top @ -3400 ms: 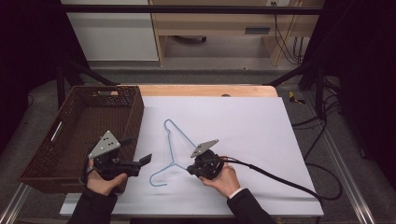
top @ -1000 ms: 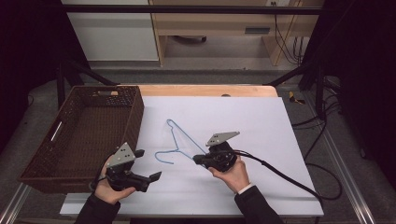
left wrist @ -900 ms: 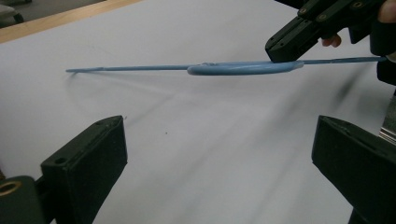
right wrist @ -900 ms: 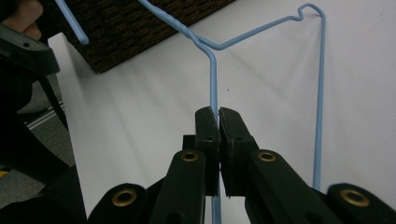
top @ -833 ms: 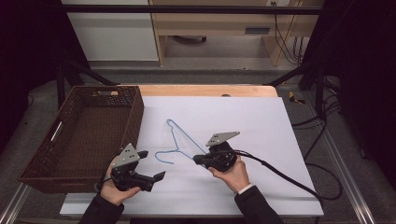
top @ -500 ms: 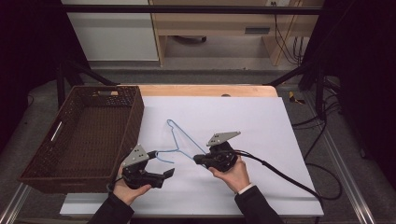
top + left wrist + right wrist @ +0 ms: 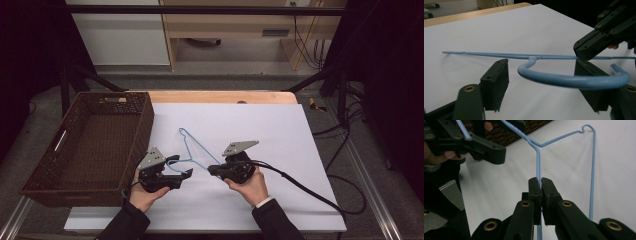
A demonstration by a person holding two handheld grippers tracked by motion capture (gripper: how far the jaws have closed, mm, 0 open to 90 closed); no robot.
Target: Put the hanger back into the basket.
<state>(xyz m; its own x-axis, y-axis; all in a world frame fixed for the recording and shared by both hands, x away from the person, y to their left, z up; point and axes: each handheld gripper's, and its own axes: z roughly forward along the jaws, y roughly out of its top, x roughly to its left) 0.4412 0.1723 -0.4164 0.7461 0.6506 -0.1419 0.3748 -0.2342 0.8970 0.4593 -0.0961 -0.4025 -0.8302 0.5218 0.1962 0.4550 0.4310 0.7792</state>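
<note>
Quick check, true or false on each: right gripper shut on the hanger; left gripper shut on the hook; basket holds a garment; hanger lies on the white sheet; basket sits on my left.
1. The right gripper is shut on the hanger. True.
2. The left gripper is shut on the hook. False: its jaws stand open, the hook between them.
3. The basket holds a garment. False: it is empty.
4. The hanger is over the white sheet. True.
5. The basket sits at the left. True.

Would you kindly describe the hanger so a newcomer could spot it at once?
Start from the white table sheet, right of the brown woven basket. Between the two hand-held grippers near the front edge lies the hanger. It is the one thin light-blue wire outline, with a curved hook.
</note>
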